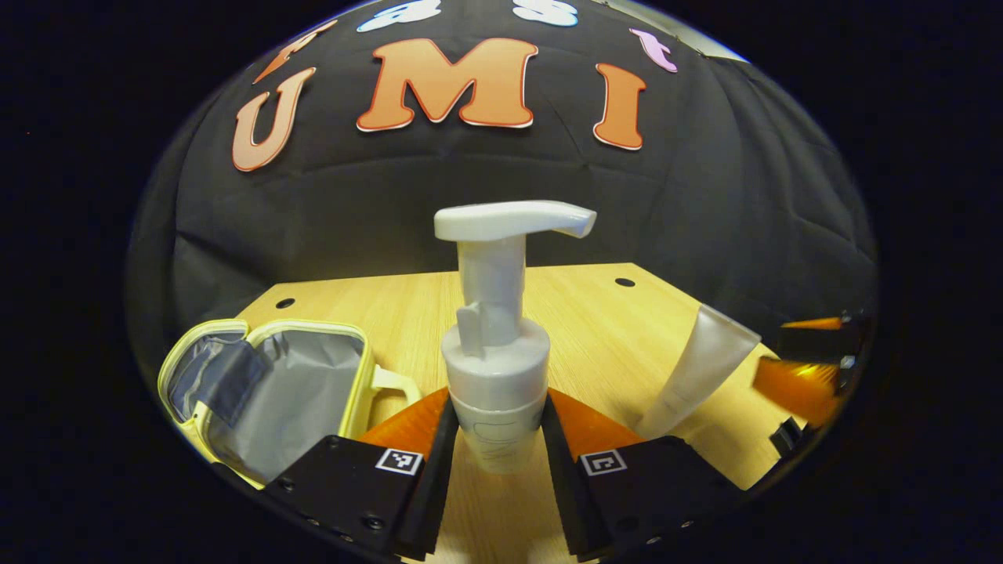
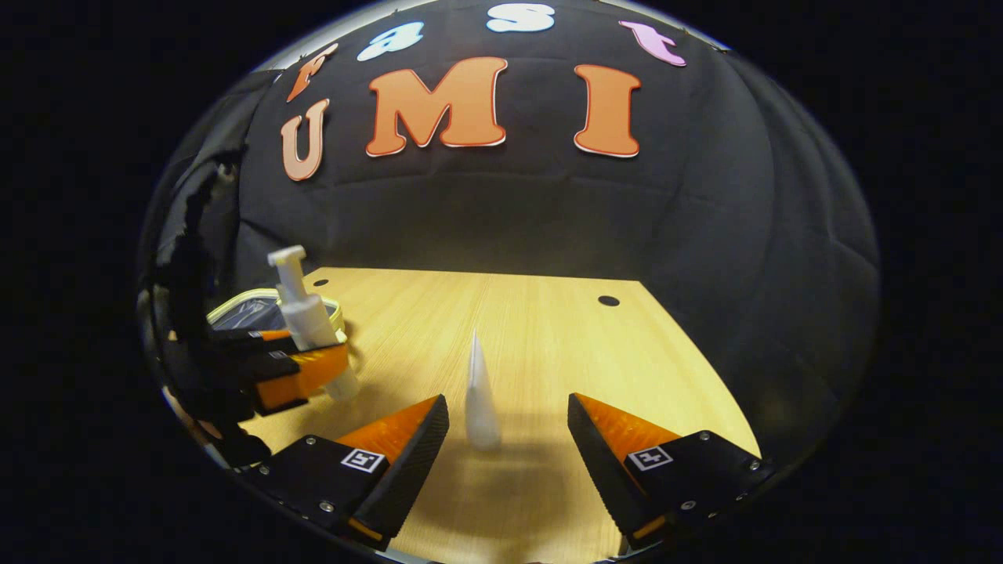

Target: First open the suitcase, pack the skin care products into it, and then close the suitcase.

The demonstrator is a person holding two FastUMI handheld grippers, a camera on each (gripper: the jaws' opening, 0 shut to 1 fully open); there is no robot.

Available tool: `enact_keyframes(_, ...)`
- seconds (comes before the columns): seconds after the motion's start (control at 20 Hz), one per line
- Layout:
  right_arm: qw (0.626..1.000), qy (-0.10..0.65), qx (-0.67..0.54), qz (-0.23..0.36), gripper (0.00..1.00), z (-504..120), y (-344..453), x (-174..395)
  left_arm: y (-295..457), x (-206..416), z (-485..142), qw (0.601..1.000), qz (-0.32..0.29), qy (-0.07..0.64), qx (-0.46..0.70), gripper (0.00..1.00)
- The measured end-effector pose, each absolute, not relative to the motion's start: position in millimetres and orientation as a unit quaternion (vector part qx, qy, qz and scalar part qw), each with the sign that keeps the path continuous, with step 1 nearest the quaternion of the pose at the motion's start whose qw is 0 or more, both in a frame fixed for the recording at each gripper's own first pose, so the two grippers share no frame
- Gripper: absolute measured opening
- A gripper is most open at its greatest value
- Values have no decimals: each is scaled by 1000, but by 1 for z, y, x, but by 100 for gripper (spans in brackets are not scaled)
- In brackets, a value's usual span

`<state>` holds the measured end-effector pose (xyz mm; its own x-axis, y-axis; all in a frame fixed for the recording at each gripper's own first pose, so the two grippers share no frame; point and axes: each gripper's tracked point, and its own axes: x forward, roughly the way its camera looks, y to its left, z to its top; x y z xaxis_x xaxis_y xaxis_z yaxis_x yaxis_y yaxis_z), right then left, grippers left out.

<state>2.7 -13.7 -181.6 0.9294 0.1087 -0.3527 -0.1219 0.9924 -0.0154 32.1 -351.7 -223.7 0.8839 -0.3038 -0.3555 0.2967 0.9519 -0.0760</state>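
Note:
My left gripper [image 1: 497, 439] is shut on the lower body of a white pump bottle [image 1: 495, 345], which stands upright between the fingers with its spout pointing right. The small yellow suitcase [image 1: 266, 392] lies open at the left, its grey lining bare. A frosted tube [image 1: 693, 376] stands on its cap to the right. In the right gripper view that tube [image 2: 479, 392] rises just ahead of my right gripper [image 2: 508, 415], whose fingers are open and apart from it on either side. Farther left, the left gripper [image 2: 333, 360] holds the pump bottle [image 2: 302, 313] beside the suitcase [image 2: 235, 305].
Everything rests on a light wooden table [image 2: 548, 337] with two small dark holes near its far edge. Behind it hangs the black cloth wall. A dark sleeve [image 2: 192, 258] reaches in at the left of the right gripper view.

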Motion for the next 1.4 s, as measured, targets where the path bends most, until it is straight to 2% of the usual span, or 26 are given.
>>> enact_keyframes(0.25,974,216,-11,70,97,-212,-1,22,-298,13,-187,975,-133,175,-5,58)
enact_keyframes(0.55,962,263,-13,75,95,-256,10,44,-236,0,-177,980,-88,180,-2,58)
enact_keyframes(0.75,957,278,-16,80,78,-272,18,49,-213,-3,-180,980,-63,189,-4,58)
enact_keyframes(0.95,958,275,-16,76,50,-273,15,55,-195,-5,-181,980,-57,192,-14,58)
enact_keyframes(1.25,957,283,10,59,41,-248,22,51,-157,5,-165,974,-71,215,-16,59)
enact_keyframes(1.3,958,280,11,59,36,-238,29,49,-149,8,-159,973,-74,217,-10,59)
enact_keyframes(1.35,959,276,17,62,41,-228,39,48,-143,11,-154,972,-81,221,0,58)
enact_keyframes(1.4,959,275,23,67,41,-218,49,46,-136,12,-151,968,-87,235,13,59)
